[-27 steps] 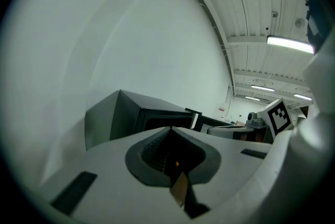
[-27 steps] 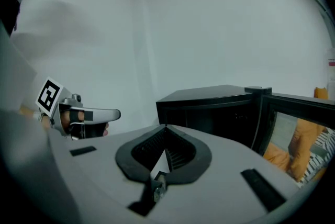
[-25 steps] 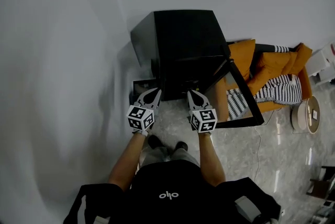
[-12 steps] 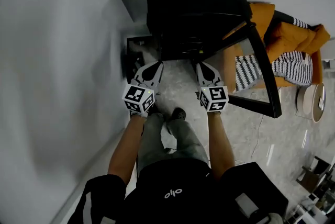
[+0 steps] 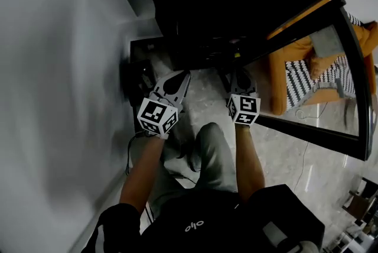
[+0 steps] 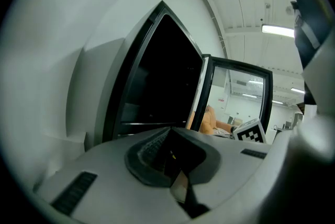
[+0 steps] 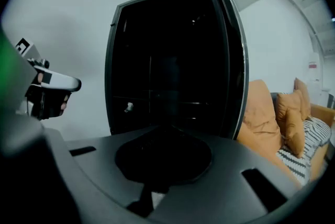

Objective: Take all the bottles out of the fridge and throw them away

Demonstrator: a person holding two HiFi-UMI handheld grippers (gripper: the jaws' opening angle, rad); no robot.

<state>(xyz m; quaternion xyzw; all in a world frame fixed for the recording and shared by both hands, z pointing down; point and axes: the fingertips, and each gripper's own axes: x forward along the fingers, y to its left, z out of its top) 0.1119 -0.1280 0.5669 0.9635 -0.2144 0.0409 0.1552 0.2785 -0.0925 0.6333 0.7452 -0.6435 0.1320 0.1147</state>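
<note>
Black is all that shows inside the fridge. Its cavity stands open on the far side, straight ahead of the person. The glass door stands out to the right, and an orange sofa is seen through the pane. No bottle can be made out on the dark shelves; one small pale spot at the left of the cavity is too small to name. I judge the task to be only at its start: the door is open, but nothing is taken out or thrown away yet.

At the left, the left gripper is low over the pale floor, just before the opening, and points almost level at it. Its fingers are pressed together with nothing between them. The right gripper, beside it and nearer the door, tilts a little more downward. Its fingers are also pressed together and empty.
</note>
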